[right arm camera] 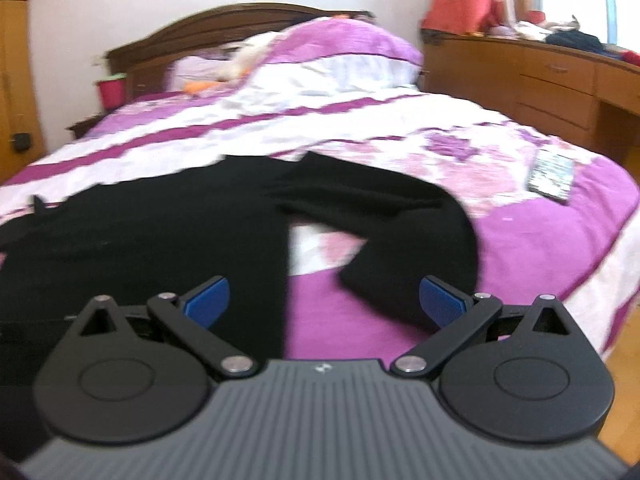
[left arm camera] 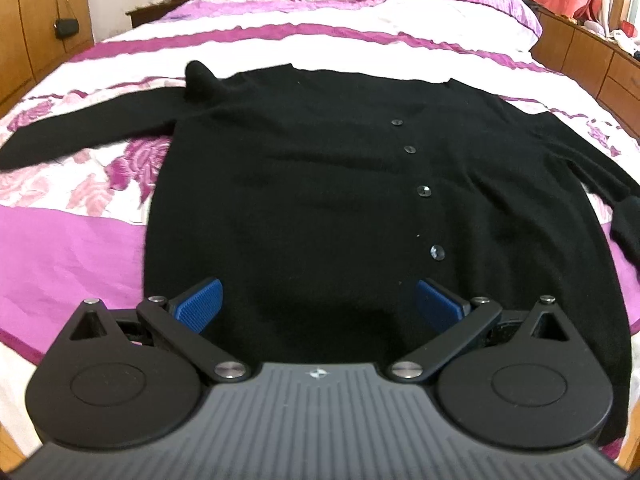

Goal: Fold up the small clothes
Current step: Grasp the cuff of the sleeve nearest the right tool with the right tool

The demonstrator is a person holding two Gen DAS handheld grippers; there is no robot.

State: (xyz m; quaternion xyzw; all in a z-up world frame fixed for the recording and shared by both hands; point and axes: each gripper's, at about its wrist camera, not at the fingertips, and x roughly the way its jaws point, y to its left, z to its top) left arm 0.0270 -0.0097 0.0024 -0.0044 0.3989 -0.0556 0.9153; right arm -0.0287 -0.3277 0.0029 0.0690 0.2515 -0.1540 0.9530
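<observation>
A black cardigan (left arm camera: 320,184) lies flat and buttoned on the bed (left arm camera: 72,248), hem toward the near edge, collar toward the pillows. That layout suits folding: the front is smooth and both sleeves are reachable. In the left wrist view one sleeve (left arm camera: 80,132) stretches straight out toward the bed's left edge, with a small bump of cloth standing up at that shoulder. In the right wrist view the other sleeve (right arm camera: 400,232) bends back on itself, cuff lying near the body on the purple stripe, so it probably needs straightening or folding in first.

The left gripper (left arm camera: 318,306) hangs over the hem with its jaws spread wide, holding nothing. The right gripper (right arm camera: 324,304) is likewise wide apart and empty, just above the gap between the body's side edge and the bent sleeve; that view is blurred. A flat patterned object (right arm camera: 552,174) lies near the bed's right edge, well apart from the cardigan.
</observation>
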